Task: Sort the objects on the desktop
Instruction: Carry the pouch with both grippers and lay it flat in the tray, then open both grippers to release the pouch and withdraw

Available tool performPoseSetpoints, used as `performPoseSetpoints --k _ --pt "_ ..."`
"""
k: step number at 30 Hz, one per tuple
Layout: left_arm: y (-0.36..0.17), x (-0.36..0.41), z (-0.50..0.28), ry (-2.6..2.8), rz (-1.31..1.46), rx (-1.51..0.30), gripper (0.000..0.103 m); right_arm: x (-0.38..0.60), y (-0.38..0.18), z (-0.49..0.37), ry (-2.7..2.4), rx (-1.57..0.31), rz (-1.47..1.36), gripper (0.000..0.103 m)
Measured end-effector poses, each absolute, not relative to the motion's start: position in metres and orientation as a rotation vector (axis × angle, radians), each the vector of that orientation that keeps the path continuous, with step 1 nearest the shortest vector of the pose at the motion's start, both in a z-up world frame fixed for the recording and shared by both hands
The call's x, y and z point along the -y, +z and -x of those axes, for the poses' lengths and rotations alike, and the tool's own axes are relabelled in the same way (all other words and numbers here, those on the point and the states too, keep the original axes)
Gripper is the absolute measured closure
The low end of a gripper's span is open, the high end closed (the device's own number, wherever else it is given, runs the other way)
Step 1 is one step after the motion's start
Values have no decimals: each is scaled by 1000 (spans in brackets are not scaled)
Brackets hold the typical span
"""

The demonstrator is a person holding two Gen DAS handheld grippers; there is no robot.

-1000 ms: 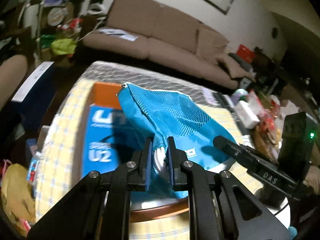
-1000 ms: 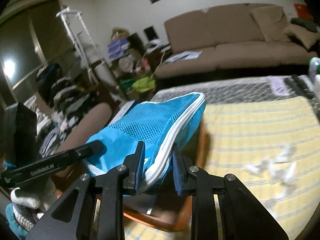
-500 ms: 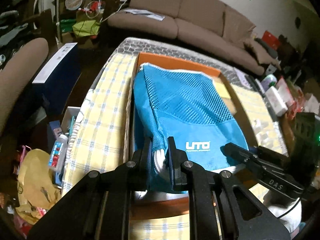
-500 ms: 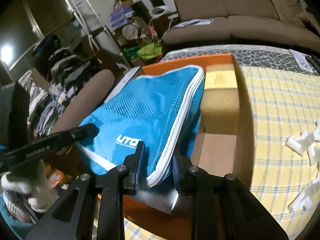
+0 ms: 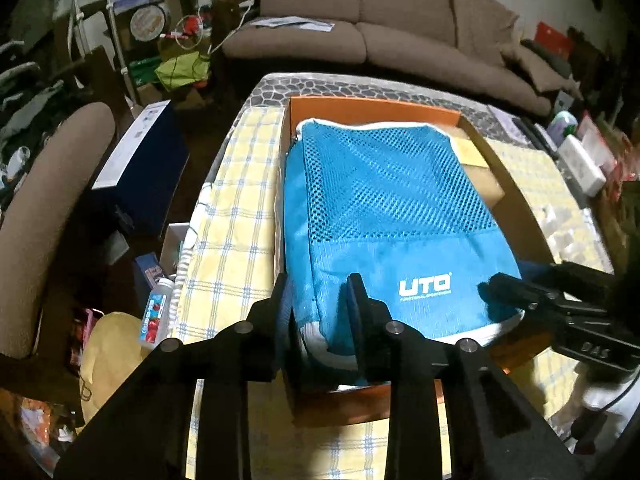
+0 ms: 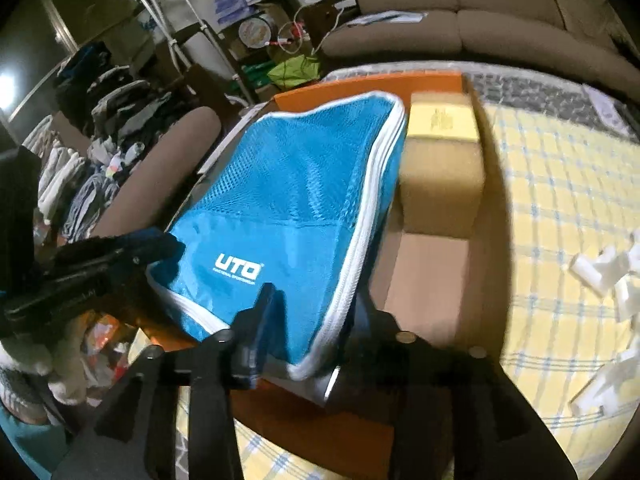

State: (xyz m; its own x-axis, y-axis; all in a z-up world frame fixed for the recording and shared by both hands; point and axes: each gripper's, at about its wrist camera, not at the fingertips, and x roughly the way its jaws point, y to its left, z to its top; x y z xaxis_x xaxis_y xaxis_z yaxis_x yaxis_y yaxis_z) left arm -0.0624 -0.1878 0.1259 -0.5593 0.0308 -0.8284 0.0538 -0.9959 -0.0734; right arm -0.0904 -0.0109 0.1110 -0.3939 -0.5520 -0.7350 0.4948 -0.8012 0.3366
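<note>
A blue mesh pouch (image 5: 384, 216) with white piping and a "UTO" logo lies flat inside an orange cardboard box (image 5: 372, 106) on the table. My left gripper (image 5: 318, 300) stands at the pouch's near left corner, jaws parted, the fabric loose between them. My right gripper (image 6: 312, 316) stands at the pouch's (image 6: 296, 192) near right corner, jaws spread wide around the white-piped edge. Each gripper shows in the other's view: the right one (image 5: 520, 292), the left one (image 6: 132, 252). A yellow-topped carton (image 6: 442, 148) sits in the box (image 6: 360, 80) beside the pouch.
A yellow checked cloth (image 5: 236, 208) covers the table. White foam pieces (image 6: 604, 268) lie on it to the right. A brown chair (image 5: 48, 208) and a dark blue box (image 5: 140, 160) stand left of the table. A sofa (image 5: 400, 20) is behind. Clutter lines the far right edge (image 5: 580, 160).
The pouch came down from hanging in the air to lying flat in the orange box. Both grippers' jaws have opened around its near corners.
</note>
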Motion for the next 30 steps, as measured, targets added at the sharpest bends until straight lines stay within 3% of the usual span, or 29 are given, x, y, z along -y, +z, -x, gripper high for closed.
performPoseSetpoints --k 1,2,4,7,12,21,24,30 --pt "127 188 62 -2758 -1459 -141 77 9 113 90 -2205 86 -1187 51" --pt "128 188 63 -2756 -1448 -135 77 6 114 91 -2203 98 -1191 35" --pt "133 188 63 -2734 -1378 -77 76 -4 116 92 -2182 145 -1195 25" --pt "143 180 60 -2754 -1266 -13 63 -22 126 95 -2206 184 -1149 25" --pt "149 161 61 -2918 -1276 -209 31 -71 151 94 -2366 225 -1041 20" --pt "151 111 66 -3047 -1323 -306 11 -154 188 78 -2862 190 -875 12" --pt "159 90 62 -3133 -1298 -359 11 -176 197 70 -2985 166 -836 5" --pt "164 30 52 -3283 -1278 -233 11 -231 199 51 -3129 335 -788 5"
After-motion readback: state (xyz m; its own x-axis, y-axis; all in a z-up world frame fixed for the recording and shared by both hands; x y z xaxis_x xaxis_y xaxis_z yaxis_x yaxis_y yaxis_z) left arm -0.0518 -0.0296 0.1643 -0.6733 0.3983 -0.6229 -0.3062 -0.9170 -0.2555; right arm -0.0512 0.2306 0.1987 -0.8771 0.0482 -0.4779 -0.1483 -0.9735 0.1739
